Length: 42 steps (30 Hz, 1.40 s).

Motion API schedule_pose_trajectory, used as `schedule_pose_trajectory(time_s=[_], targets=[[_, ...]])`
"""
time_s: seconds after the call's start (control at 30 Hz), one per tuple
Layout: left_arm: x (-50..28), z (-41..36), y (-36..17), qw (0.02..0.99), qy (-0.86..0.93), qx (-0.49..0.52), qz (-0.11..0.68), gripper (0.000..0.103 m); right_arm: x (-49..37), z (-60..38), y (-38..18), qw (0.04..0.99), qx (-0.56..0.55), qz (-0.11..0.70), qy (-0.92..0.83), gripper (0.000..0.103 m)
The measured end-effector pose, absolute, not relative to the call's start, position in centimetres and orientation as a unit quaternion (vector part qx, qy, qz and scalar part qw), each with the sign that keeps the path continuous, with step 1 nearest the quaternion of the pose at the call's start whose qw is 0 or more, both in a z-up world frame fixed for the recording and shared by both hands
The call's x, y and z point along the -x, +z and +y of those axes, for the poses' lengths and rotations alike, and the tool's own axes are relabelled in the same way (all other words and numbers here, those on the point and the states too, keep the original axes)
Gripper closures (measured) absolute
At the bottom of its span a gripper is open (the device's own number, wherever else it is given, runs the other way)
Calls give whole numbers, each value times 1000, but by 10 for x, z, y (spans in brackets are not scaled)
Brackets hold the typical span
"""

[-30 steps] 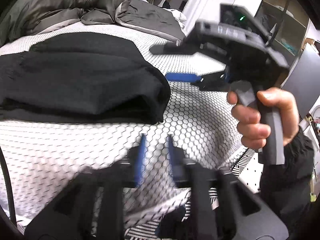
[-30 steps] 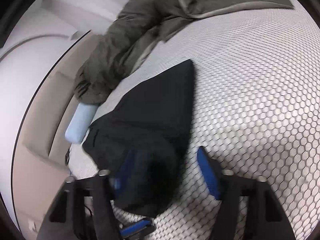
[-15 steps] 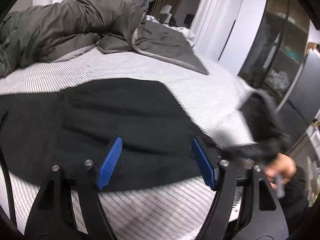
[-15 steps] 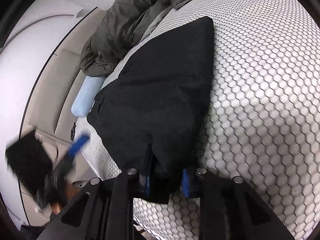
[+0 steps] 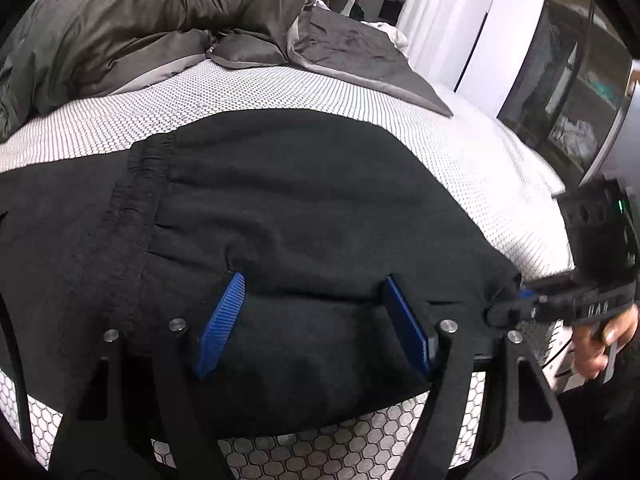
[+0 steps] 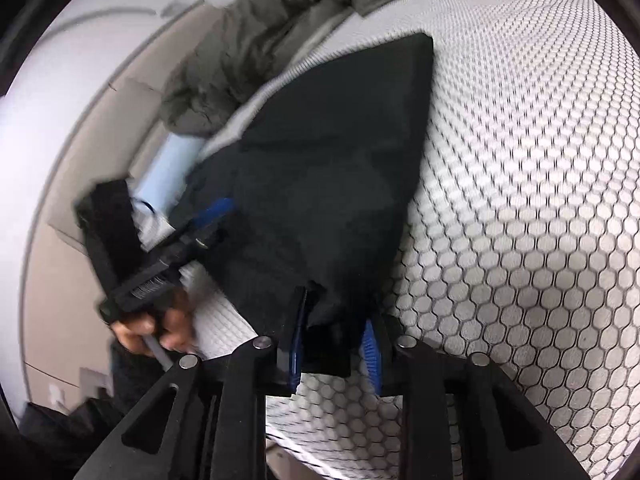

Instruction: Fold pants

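on the hand-held gripper (image 5: pixel 516 308) beside the pants (image 5: pixel 280 208), lettering is blurred.

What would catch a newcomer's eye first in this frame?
The black pants spread across the honeycomb-patterned bed. The right gripper pinches their near corner, while the left gripper stands open over the near edge. A rumpled grey duvet lies behind.

A bed with a white honeycomb-patterned cover (image 5: pixel 460 152) fills the room; a rumpled grey duvet (image 5: pixel 160 20) lies heaped at the far side, white curtains (image 5: pixel 432 8) hang beyond, and a dark glass-fronted cabinet (image 5: pixel 576 92) stands right
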<state>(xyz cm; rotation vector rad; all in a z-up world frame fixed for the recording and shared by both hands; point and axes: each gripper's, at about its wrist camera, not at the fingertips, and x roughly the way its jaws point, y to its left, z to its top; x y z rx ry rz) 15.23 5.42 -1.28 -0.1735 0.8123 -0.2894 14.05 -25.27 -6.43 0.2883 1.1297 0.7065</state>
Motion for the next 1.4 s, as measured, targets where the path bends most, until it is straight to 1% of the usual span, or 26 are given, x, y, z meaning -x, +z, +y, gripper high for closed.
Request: schedule_pose_trajectory(time_s=[0.03, 0.17, 0.23, 0.37, 0.47, 0.53, 0.6, 0.67, 0.73, 0.77, 0.8, 0.87, 0.93, 1.0, 1.07, 1.1, 1.13, 1.17, 1.27, 1.33, 1.37, 1.4], targets=[[-152, 56, -12, 904, -142, 90, 394, 33, -137, -252, -63, 776, -130, 521, 331, 85], [-148, 60, 0, 908, -145, 101, 379, 33, -123, -259, -51, 786, -92, 511, 335, 85], [-147, 57, 5, 909, -145, 87, 381, 31, -123, -265, -42, 799, -96, 497, 325, 78], [-148, 49, 2, 911, -130, 44, 389, 31, -121, -268, -12, 859, -87, 423, 275, 78], [-152, 49, 1, 911, -142, 59, 383, 31, -117, -241, 5, 892, -73, 362, 260, 78], [-157, 48, -3, 908, -151, 44, 388, 30, -119, -215, 2, 900, -50, 351, 254, 78], [-160, 50, -8, 903, -165, 38, 394, 30, -131, -186, -17, 889, -30, 377, 258, 78], [-162, 60, -16, 893, -187, 43, 407, 33, -146, -161, -39, 869, -8, 417, 264, 78], [-161, 73, -22, 884, -207, 54, 415, 47, -148, -142, -54, 868, 62, 425, 250, 78], [-159, 79, -24, 883, -211, 56, 416, 51, -145, -144, -54, 874, 87, 412, 243, 78], [-156, 86, -25, 881, -214, 57, 418, 51, -145, -150, -53, 877, 91, 411, 230, 78], [-147, 97, -26, 880, -209, 46, 424, 51, -147, -176, -47, 889, 82, 410, 188, 78], [-137, 104, -24, 883, -195, 33, 425, 50, -149, -205, -45, 885, 32, 421, 194, 78], [-128, 112, -13, 888, -195, 41, 414, 50, -147, -210, -38, 889, 13, 413, 195, 78], [-119, 119, 1, 901, -195, 57, 384, 40, -143, -197, -30, 896, 27, 395, 200, 77], [-119, 121, 7, 908, -193, 61, 366, 29, -144, -181, -25, 897, 28, 389, 209, 76], [-124, 119, 12, 916, -187, 59, 351, 25, -144, -170, -23, 895, 25, 386, 222, 75], [-132, 117, 13, 917, -183, 56, 351, 25, -142, -159, -21, 893, 27, 385, 232, 74], [-168, 107, -1, 904, -181, 51, 384, 25, -152, -119, -29, 883, 51, 396, 249, 74], [-188, 101, -20, 887, -181, 39, 423, 28, -165, -110, -40, 873, 53, 420, 244, 74], [-191, 103, -24, 885, -183, 32, 426, 30, -172, -108, -47, 867, 51, 433, 239, 74], [-190, 106, -25, 885, -187, 30, 425, 35, -176, -111, -51, 865, 52, 442, 232, 74]])
